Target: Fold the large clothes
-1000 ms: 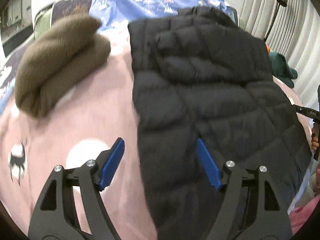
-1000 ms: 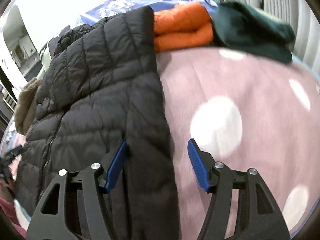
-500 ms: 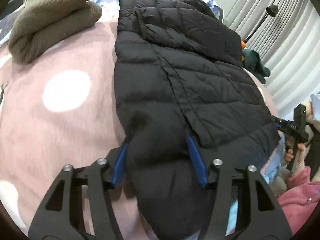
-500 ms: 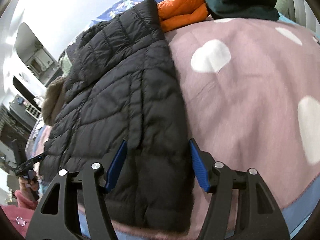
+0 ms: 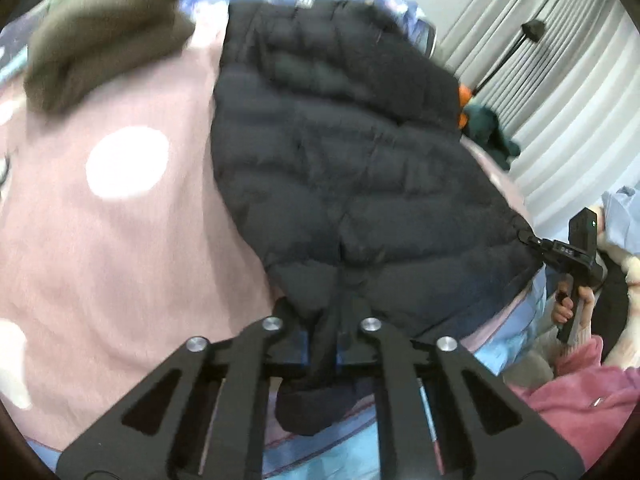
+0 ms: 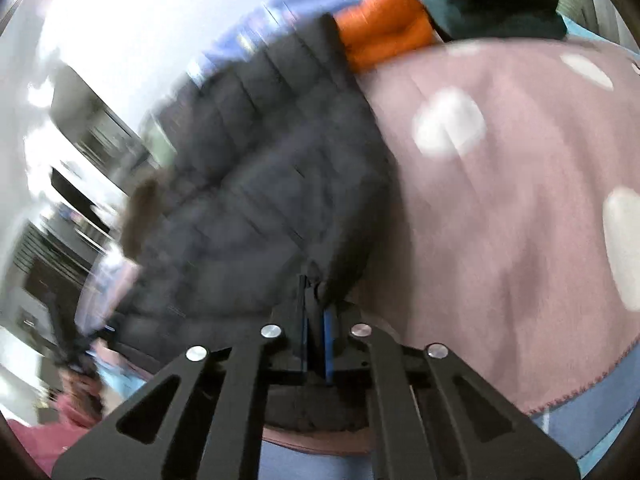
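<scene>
A black quilted puffer jacket lies lengthwise on a pink blanket with white dots. My left gripper is shut on the jacket's near hem at its left corner, with fabric bunched between the blue pads. In the right wrist view the jacket is blurred, and my right gripper is shut on the hem at its right corner. The right gripper also shows in the left wrist view, gripping the hem's far corner.
A folded brown garment lies at the back left of the bed. Folded orange and dark green clothes lie at the back right. Curtains and a lamp stand behind. The bed's near edge runs just below both grippers.
Both grippers went from open, straddling the jacket's hem, to shut on it. The hem corners are now pinched and slightly raised, and both views are blurred by motion.
</scene>
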Demonstrator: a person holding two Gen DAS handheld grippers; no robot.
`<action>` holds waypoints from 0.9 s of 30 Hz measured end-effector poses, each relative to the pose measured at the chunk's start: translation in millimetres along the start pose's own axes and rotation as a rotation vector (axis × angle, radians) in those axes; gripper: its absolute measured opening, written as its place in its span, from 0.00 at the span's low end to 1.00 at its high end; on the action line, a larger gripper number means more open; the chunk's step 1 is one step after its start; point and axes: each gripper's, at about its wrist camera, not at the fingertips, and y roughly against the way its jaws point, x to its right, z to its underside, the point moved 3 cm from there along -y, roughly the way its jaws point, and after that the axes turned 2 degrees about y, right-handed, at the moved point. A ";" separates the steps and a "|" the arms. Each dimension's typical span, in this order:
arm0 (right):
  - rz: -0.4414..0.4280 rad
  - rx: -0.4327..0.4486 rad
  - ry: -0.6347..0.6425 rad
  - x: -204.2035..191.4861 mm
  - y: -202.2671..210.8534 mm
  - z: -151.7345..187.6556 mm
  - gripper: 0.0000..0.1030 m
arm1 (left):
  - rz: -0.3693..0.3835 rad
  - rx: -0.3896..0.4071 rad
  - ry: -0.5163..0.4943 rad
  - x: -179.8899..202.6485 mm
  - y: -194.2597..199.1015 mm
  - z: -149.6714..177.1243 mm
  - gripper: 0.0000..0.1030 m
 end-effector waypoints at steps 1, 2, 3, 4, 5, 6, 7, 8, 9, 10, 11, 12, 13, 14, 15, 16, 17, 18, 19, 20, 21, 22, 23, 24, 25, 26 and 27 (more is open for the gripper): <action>-0.032 0.038 0.009 -7.1 9.6 -7.2 0.04 | -0.003 0.029 -0.026 7.6 6.7 -5.6 0.06; -0.056 0.077 0.023 -15.1 20.2 -14.9 0.03 | -0.006 0.066 -0.061 17.9 16.6 -12.8 0.06; -0.079 0.120 0.040 -24.3 33.0 -23.1 0.03 | -0.013 0.114 -0.106 31.4 30.3 -21.6 0.06; -0.097 0.155 0.053 -31.7 44.4 -29.0 0.03 | -0.014 0.143 -0.134 40.6 39.3 -26.3 0.06; -0.110 0.185 0.067 -38.4 55.0 -33.3 0.02 | -0.011 0.178 -0.164 50.6 50.8 -31.1 0.06; -0.118 0.226 0.093 -48.2 70.2 -37.5 0.02 | -0.007 0.227 -0.198 62.4 67.1 -36.2 0.06; -0.119 0.251 0.111 -54.3 80.1 -38.7 0.02 | -0.002 0.263 -0.218 70.3 80.1 -38.9 0.06; -0.123 0.278 0.128 -60.8 91.8 -38.9 0.02 | -0.001 0.288 -0.231 74.9 89.6 -39.9 0.06; -0.125 0.300 0.142 -66.4 102.6 -37.9 0.02 | -0.001 0.329 -0.247 81.8 104.9 -41.3 0.06; -0.124 0.319 0.154 -70.7 112.0 -37.2 0.02 | -0.005 0.350 -0.255 85.3 113.6 -41.4 0.06; -0.119 0.335 0.165 -74.4 120.3 -35.9 0.02 | -0.016 0.376 -0.265 89.1 124.9 -41.1 0.06; -0.108 0.359 0.185 -79.0 132.5 -35.1 0.02 | -0.025 0.392 -0.269 90.9 132.5 -40.2 0.06; -0.100 0.376 0.194 -82.3 140.1 -33.3 0.02 | -0.034 0.415 -0.266 92.4 143.9 -39.3 0.06; -0.095 0.391 0.199 -85.4 148.0 -31.5 0.02 | -0.034 0.427 -0.259 92.7 150.4 -39.1 0.06; -0.092 0.407 0.203 -88.2 155.1 -31.1 0.02 | -0.031 0.440 -0.251 93.2 157.6 -38.1 0.07; -0.085 0.419 0.215 -91.1 159.9 -30.2 0.02 | -0.028 0.451 -0.251 93.9 162.1 -36.4 0.07; -0.064 0.428 0.233 -93.8 161.6 -29.6 0.02 | -0.030 0.461 -0.259 94.9 165.0 -35.2 0.07; -0.042 0.429 0.244 -94.4 159.6 -30.9 0.02 | -0.040 0.465 -0.268 95.3 164.6 -34.7 0.08; -0.029 0.426 0.247 -93.3 156.3 -32.2 0.02 | -0.048 0.460 -0.268 94.9 161.9 -36.3 0.08; -0.018 0.416 0.242 -90.7 150.2 -34.0 0.02 | -0.053 0.452 -0.264 93.0 157.3 -38.3 0.08; -0.011 0.407 0.233 -87.8 145.9 -34.9 0.02 | -0.056 0.434 -0.250 88.6 149.3 -41.7 0.08; -0.004 0.396 0.220 -84.9 139.3 -36.8 0.02 | -0.059 0.417 -0.234 85.9 141.3 -43.4 0.08; 0.003 0.384 0.208 -80.9 131.4 -39.1 0.02 | -0.063 0.405 -0.223 83.8 135.9 -45.0 0.08; 0.011 0.381 0.202 -79.4 127.5 -39.1 0.02 | -0.069 0.388 -0.209 79.0 127.6 -47.9 0.08; 0.019 0.379 0.197 -78.2 123.9 -38.8 0.02 | -0.072 0.382 -0.202 79.2 123.2 -48.2 0.08; 0.026 0.382 0.188 -75.9 119.6 -41.7 0.02 | -0.072 0.379 -0.196 76.9 119.9 -50.2 0.09; 0.033 0.386 0.182 -74.6 117.1 -43.9 0.02 | -0.075 0.378 -0.188 73.5 116.8 -53.5 0.09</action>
